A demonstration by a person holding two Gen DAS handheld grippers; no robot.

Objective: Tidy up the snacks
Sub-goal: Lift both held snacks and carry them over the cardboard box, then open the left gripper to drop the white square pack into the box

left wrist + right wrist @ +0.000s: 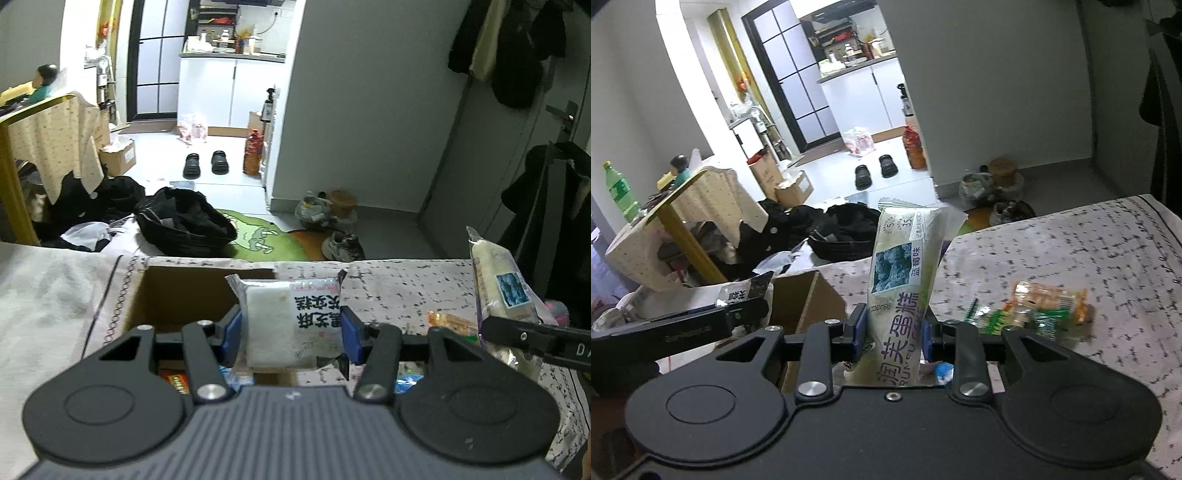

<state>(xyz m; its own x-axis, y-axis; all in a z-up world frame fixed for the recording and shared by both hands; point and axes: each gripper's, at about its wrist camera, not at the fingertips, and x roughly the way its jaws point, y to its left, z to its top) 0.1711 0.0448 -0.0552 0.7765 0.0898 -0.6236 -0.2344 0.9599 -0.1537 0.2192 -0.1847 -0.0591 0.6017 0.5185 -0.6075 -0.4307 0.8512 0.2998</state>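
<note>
Left gripper [291, 328] clamps a square cake [288, 325] and right gripper [894, 332] a long cake [905, 280], both lifted, likely bound for the box [177, 295] at ten o'clock.

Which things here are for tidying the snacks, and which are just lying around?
For the job: square snack pack in left gripper, long cake pack in right gripper, cardboard box, loose snacks.

Lying about: black shoes, black bag, green bottle.
</note>
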